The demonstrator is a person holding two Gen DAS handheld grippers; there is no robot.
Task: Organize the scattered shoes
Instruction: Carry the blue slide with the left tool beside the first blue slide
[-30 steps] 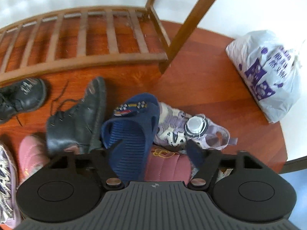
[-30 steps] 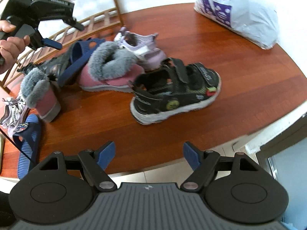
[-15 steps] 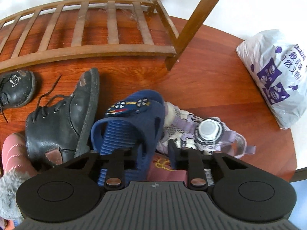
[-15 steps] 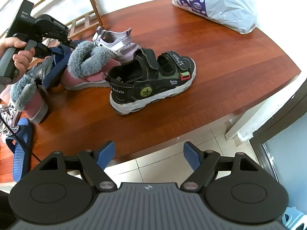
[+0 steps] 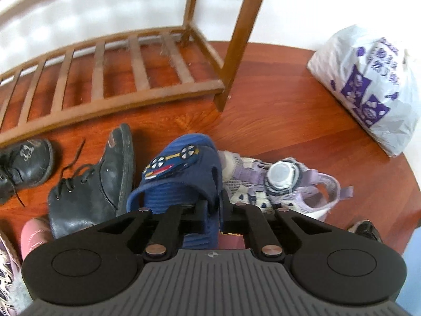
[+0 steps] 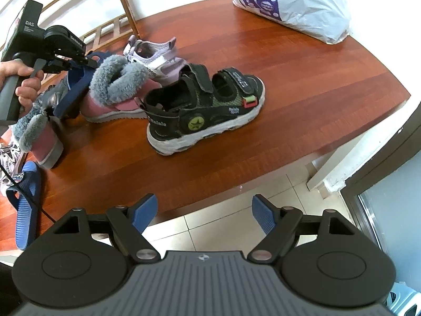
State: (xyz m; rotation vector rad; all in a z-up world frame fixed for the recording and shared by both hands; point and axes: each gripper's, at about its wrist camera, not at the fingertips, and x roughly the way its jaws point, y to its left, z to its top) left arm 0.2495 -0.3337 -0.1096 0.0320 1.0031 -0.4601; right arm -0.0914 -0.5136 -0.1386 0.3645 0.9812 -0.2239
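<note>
- The left gripper (image 5: 219,210) has its fingers pressed together on the side wall of the blue slipper (image 5: 181,173), which lies toe-away in the middle of the pile on the red wooden floor (image 5: 276,121)
- The right gripper (image 6: 204,212) hangs over the near edge of the floor with its blue fingertips (image 6: 143,212) wide apart and nothing between them
- Progress looks early: the wooden shoe rack (image 5: 105,79) at the far side shows bare slats, with no shoe on the part in view
- Left to sort, as far as can be seen: two black lace-up boots (image 5: 89,184) left of the slipper, a lilac sandal (image 5: 276,181) touching its right side, two pink fur-lined boots (image 6: 115,89), a black sports sandal (image 6: 205,110) standing apart to the right, and a second blue slipper (image 6: 25,205) lying near the left edge
- The white plastic bag (image 5: 368,84) sits at the far right, well apart from the shoes; it is bunched shut and its contents cannot be told
- My guess is that the clamped slipper goes to the rack or beside its mate
</note>
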